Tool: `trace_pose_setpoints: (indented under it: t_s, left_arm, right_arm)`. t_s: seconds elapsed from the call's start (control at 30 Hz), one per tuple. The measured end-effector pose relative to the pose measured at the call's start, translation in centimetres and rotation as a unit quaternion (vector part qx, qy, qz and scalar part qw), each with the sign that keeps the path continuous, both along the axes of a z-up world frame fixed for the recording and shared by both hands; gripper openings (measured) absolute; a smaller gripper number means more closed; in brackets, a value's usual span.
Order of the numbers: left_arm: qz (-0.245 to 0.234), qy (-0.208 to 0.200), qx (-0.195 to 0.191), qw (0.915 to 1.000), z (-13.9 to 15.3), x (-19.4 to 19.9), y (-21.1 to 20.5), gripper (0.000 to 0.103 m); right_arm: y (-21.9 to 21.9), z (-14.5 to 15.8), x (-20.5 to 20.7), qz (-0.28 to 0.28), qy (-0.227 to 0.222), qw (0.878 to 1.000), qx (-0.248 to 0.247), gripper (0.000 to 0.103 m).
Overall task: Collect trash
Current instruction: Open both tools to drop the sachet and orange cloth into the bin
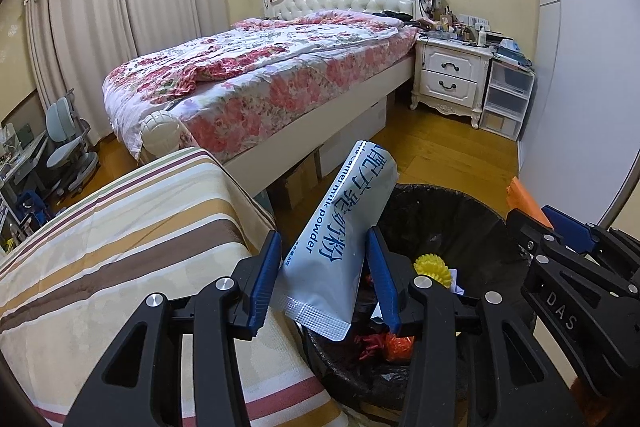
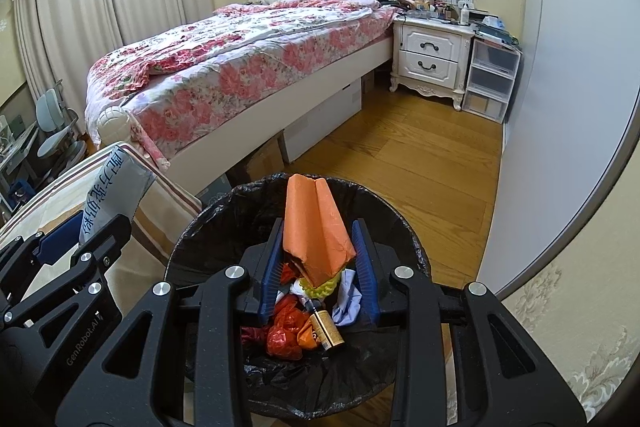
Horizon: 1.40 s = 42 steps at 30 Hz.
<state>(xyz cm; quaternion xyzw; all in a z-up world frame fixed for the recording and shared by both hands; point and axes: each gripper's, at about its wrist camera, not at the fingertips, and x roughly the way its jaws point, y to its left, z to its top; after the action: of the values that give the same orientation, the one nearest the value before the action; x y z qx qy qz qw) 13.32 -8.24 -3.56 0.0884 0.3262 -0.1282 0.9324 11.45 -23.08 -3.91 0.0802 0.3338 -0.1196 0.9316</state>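
**Two pieces of trash held at the bin, the right one better placed**

The left gripper (image 1: 323, 275) pinches a silver milk powder sachet (image 1: 340, 239) between its blue pads, low on the packet. The long axis of the sachet points up and away from the gripper, leaning a little to the right. Its lower crimped corner hangs just over the left rim of the trash bin (image 1: 472, 211), while most of the sachet stands above the edge of the striped cover (image 1: 120, 247) beside the bin. So the bin opening lies to the right of this gripper and below it.

The right gripper (image 2: 318, 267) is closed on a folded orange paper (image 2: 314, 227), which stands upright between the pads. This gripper is directly above the middle of the bin opening (image 2: 224, 211), over the red bags, a small brown bottle (image 2: 328, 331) and a yellow object already inside. It looks to be the nearer hand for dropping.

The bin has free room inside, and the wooden floor (image 2: 420, 163) to its right is open. Probably the left hand needs a short move to the right before it lets go, otherwise the sachet may fall on the striped cover.
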Motion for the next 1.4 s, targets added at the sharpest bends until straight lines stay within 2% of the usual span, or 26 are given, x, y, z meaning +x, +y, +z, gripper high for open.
trace_pose_setpoints:
  t_s: [0.23, 0.3, 0.37, 0.43, 0.5, 0.57, 0.8, 0.87, 1.0, 1.07, 1.4]
  left_arm:
    - [-0.007, 0.009, 0.001, 0.9999, -0.3, 0.6, -0.4, 0.047]
    - [-0.007, 0.007, 0.003, 0.9999, -0.3, 0.6, -0.5, 0.065]
    - [-0.005, 0.005, 0.001, 1.0000, -0.3, 0.5, -0.4, 0.070]
    - [0.000, 0.006, 0.001, 1.0000, -0.3, 0.6, -0.3, 0.072]
    - [0.006, 0.003, 0.002, 1.0000, -0.3, 0.6, -0.2, 0.073]
    - [0.013, 0.000, 0.006, 0.9999, -0.3, 0.5, 0.0, 0.075]
    - [0.027, -0.011, 0.008, 0.9995, 0.2, -0.2, 0.8, 0.078]
    - [0.028, -0.010, 0.004, 0.9996, 0.5, -0.5, 1.1, 0.079]
    - [0.030, -0.007, -0.012, 0.9995, 1.0, -1.3, 2.0, 0.081]
    - [0.031, -0.011, -0.013, 0.9994, 1.3, -1.9, 2.4, 0.081]
    - [0.037, -0.026, -0.026, 0.9986, 2.4, -4.4, 4.4, 0.083]
  right_arm:
    - [-0.4, -0.4, 0.5, -0.005, 0.007, 1.000, 0.002, 0.034]
    - [-0.5, -0.5, 0.6, -0.006, 0.009, 1.000, 0.002, 0.035]
    - [-0.5, -0.4, 0.6, -0.010, 0.008, 1.000, 0.000, 0.043]
    - [-0.5, -0.4, 0.5, -0.012, 0.008, 1.000, -0.003, 0.043]
    - [-0.6, -0.4, 0.4, -0.015, 0.008, 1.000, -0.004, 0.045]
    - [-0.6, -0.4, 0.2, -0.018, 0.007, 1.000, -0.007, 0.052]
    - [-0.6, 0.0, -0.8, -0.025, 0.000, 1.000, -0.013, 0.061]
    - [-0.6, 0.2, -1.1, -0.028, -0.002, 1.000, -0.012, 0.067]
    - [-0.2, 0.5, -2.0, -0.029, -0.007, 0.999, -0.014, 0.069]
    - [0.0, 0.7, -2.4, -0.028, -0.010, 0.999, -0.015, 0.074]
    - [2.0, 1.7, -4.8, -0.017, -0.017, 0.999, -0.025, 0.078]
